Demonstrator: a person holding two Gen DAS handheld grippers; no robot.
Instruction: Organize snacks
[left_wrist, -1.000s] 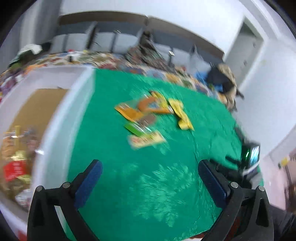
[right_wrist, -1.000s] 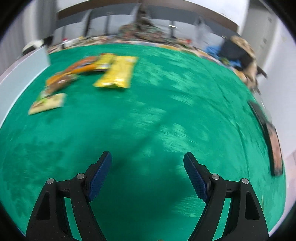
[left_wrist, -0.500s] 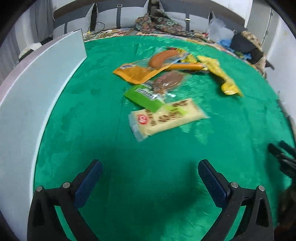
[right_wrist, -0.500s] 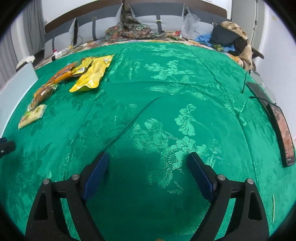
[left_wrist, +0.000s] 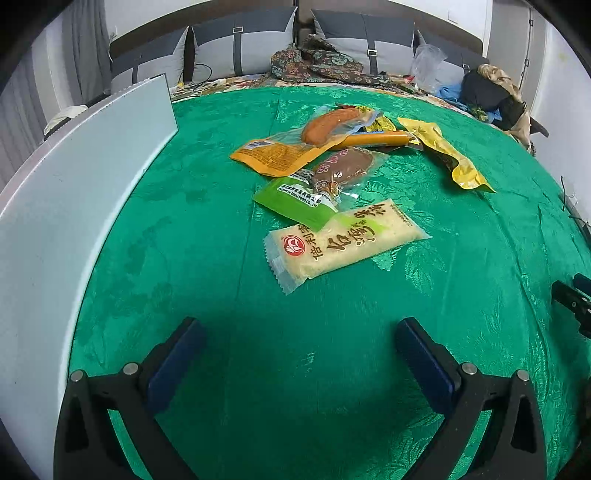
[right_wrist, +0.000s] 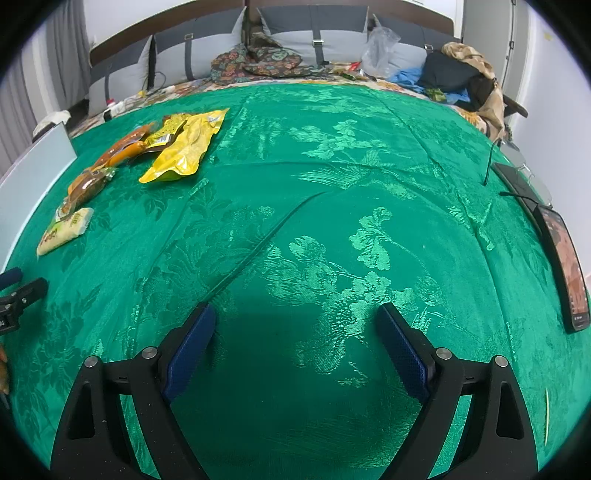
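Note:
Several snack packs lie in a loose pile on the green cloth. Nearest my left gripper (left_wrist: 299, 332) is a pale yellow pack with a red logo (left_wrist: 347, 240). Behind it lie a green pack (left_wrist: 295, 201), a brown snack in clear wrap (left_wrist: 347, 166), an orange pouch (left_wrist: 280, 153), an orange sausage (left_wrist: 373, 138) and a yellow bag (left_wrist: 447, 155). My left gripper is open and empty, a short way in front of the pale pack. My right gripper (right_wrist: 295, 325) is open and empty over bare cloth; the pile (right_wrist: 184, 147) lies far to its left.
A white box wall (left_wrist: 74, 206) stands along the left side of the cloth. A phone (right_wrist: 565, 258) with cables lies at the right edge. A sofa with cushions, clothes and bags stands behind the table.
My left gripper has swung from over the white box toward the snack pile and moved closer to the pale pack. My right gripper has steadied over the bare cloth. Both stay open.

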